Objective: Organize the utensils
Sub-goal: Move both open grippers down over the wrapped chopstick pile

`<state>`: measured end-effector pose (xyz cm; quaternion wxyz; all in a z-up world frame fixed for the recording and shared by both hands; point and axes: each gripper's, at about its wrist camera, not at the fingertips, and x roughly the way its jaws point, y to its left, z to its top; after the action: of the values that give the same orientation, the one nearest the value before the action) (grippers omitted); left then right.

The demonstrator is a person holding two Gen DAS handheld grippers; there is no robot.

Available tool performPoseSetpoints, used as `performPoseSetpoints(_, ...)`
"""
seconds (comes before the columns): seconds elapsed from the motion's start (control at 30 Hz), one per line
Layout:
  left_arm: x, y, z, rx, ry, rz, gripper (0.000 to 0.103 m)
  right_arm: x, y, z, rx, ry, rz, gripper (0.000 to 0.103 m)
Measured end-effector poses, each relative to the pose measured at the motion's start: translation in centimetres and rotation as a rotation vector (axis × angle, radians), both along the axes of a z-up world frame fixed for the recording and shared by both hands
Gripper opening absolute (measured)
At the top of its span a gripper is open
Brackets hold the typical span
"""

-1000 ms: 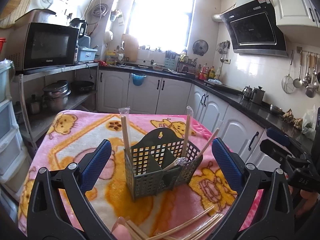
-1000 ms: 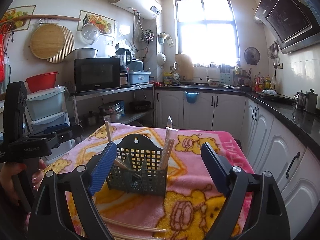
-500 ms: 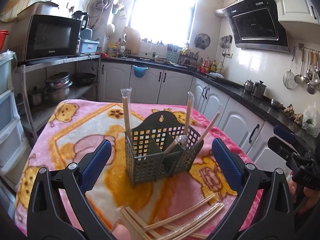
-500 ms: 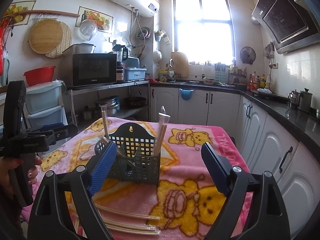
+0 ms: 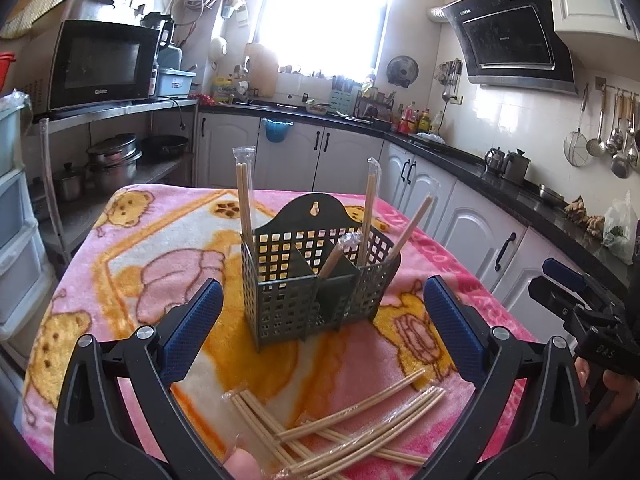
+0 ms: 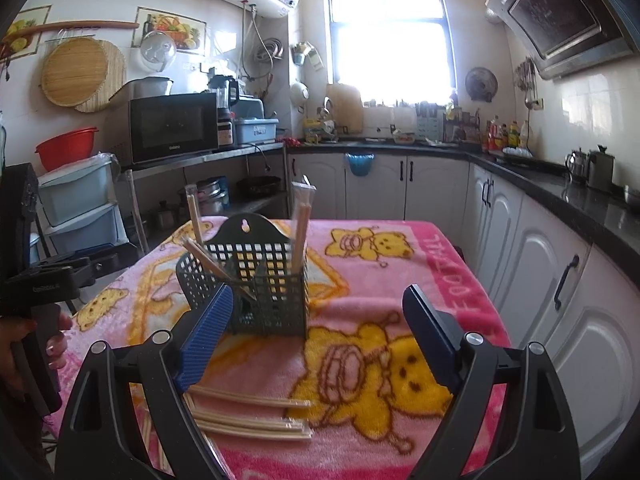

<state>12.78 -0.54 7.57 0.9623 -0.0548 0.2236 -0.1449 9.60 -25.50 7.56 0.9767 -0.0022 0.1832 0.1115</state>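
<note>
A dark green slotted utensil basket stands upright on the pink bear blanket. Several plastic-wrapped chopstick pairs stand or lean in its compartments. More wrapped chopsticks lie loose on the blanket in front of the basket. My left gripper is open, above the loose chopsticks, with nothing between its pads. My right gripper is open too and holds nothing; the loose pile lies by its left finger. Each gripper shows in the other's view, the right gripper and the left gripper.
A metal shelf with a microwave and pots stands left of the table. White cabinets under a black counter run along the back and right. The blanket's right edge drops off close to the cabinets. A person's fingertip shows at the bottom edge.
Both grippers have sunk toward the table and tipped down a little. The loose chopsticks have come further into both views. Jaws stay as wide as before.
</note>
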Motion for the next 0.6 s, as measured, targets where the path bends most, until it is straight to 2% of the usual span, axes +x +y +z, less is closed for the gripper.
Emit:
performPoseSetpoints(0.47,-0.8,0.0,-3.8,-0.006,0.103,-0.008,0.093,-0.5,-2.0,-2.8,0.012,0.069,-0.031,0.084)
performPoseSetpoints(0.6,-1.0,0.3,-5.1,-0.015,0.142,-0.006,0.093,-0.7,-2.0,-4.0,0.004,0.102,-0.026,0.081)
